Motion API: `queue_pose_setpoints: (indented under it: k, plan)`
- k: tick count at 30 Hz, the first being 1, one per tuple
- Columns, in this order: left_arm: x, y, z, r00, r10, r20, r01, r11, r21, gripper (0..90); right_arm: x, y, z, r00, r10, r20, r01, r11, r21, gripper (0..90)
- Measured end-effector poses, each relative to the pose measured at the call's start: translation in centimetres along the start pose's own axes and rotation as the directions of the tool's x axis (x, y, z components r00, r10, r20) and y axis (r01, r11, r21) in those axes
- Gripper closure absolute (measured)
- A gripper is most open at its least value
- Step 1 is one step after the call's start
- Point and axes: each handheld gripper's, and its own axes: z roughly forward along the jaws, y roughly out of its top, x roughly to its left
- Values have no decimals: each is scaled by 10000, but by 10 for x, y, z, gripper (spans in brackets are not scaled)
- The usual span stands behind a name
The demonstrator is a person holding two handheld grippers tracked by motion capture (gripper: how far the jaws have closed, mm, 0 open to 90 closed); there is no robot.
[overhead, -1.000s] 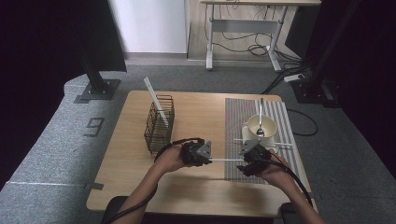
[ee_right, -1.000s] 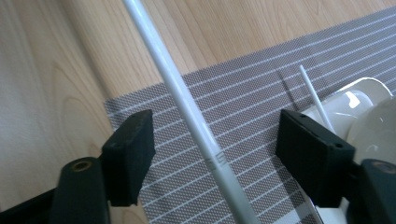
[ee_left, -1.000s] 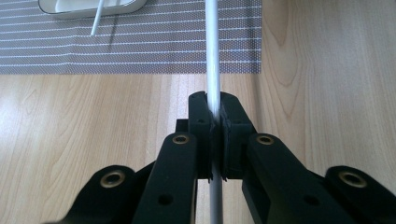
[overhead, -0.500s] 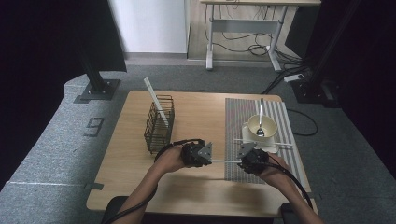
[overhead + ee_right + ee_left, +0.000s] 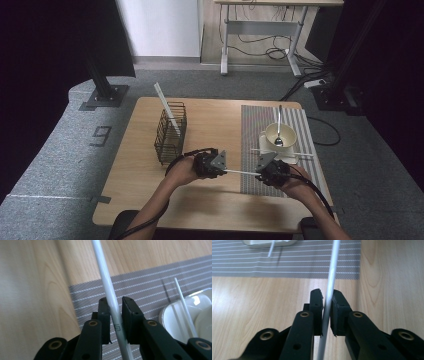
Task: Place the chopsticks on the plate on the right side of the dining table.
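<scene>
Left tool (image 5: 221,169) clamped on one end of a thin white stick (image 5: 242,173), jaws pinching it from both sides in the left gripper view (image 5: 325,312), a thin gap showing on the right-hand pad. Right tool (image 5: 262,171) clamped on the other end of the same stick; its jaws have just been closing with the stick between them, and the right gripper view (image 5: 115,312) shows the pads now snug on it near some small printed marks. Stick hangs level just above the worktop (image 5: 210,125), long axis running left-right across the person's front, spanning the bare wood on the left and the edge of the striped grey mat (image 5: 255,135) on the right. Both hands equally near, one per end, so it's a two-handed hold. Outward: wire basket (image 5: 170,134) stands to the far left of the left tool, a flat white strip (image 5: 166,107) leaning out of it; likely drop spot, so the stick would need tipping from level to upright and moving left, left hand being the closer one. Beyond the right tool on the mat, a cream bowl (image 5: 280,135) on a white tray (image 5: 290,156) with a spoon (image 5: 279,125) in it, another white stick (image 5: 282,151) lying across the tray.
</scene>
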Motion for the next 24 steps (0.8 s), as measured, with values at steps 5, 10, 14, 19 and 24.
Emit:
queue_pose_setpoints:
  k: [5,10,14,19,24]
  plan:
    - [-2,-4,0,9985,-152,-520,135,9993,-347,762,2,2,-6,9994,-105,-324,99,9998,-184,805]
    - [-3,-7,0,9946,-443,-939,382,9971,-654,727,4,3,-6,9982,-220,-550,206,9994,-260,824]
    - [-4,-8,-1,9900,-757,-1190,649,9937,-917,697,4,4,-8,9980,-228,-591,207,9991,-366,829]
    - [-3,-9,-4,9813,-1452,-1264,1258,9807,-1497,606,2,3,-11,9988,-139,-475,120,9991,-400,831]
    - [-4,-12,-8,9684,-2090,-1361,1787,9621,-2059,491,-2,1,-15,9997,37,-232,-46,9993,-374,832]
